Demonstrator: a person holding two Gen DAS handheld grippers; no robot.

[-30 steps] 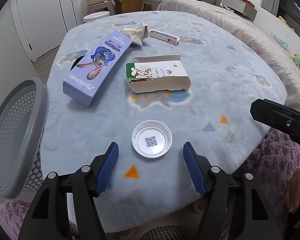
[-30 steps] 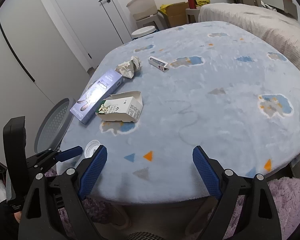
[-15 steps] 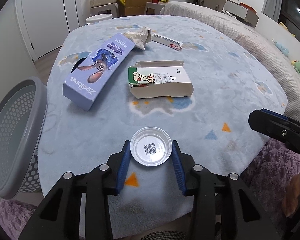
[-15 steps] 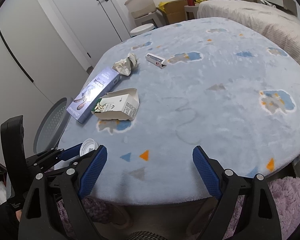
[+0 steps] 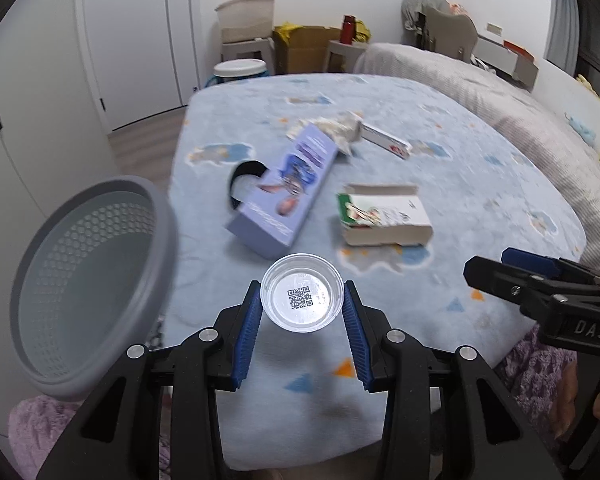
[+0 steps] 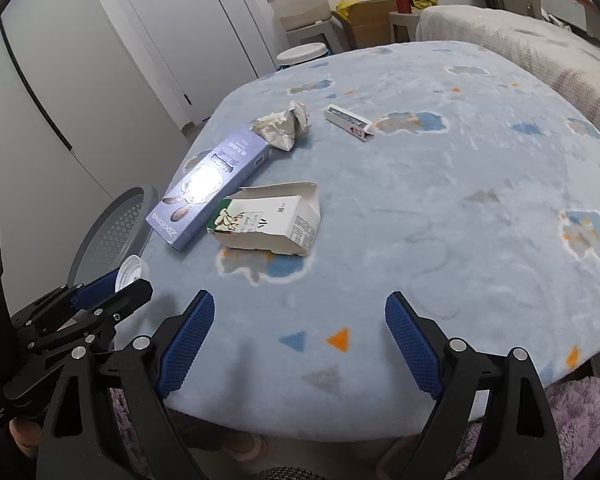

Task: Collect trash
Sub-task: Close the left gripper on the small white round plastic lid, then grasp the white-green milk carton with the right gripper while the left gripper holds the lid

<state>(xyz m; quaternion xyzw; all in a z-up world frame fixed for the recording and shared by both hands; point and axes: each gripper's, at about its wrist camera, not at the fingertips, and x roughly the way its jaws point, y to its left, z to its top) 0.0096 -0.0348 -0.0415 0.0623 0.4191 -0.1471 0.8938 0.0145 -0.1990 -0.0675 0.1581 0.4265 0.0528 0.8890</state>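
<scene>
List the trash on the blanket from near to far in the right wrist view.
Milk carton → purple box → crumpled paper → small white box.

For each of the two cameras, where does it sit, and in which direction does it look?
Left wrist: on the left gripper, looking down over the blue blanket and grey mesh basket; its fingers hold the clear round plastic lid.
Right wrist: on the right gripper, looking down across the blanket; its fingers are open and hold nothing.
Shared: the purple carton, the white carton, the basket, the lid, and each other's gripper.
</scene>
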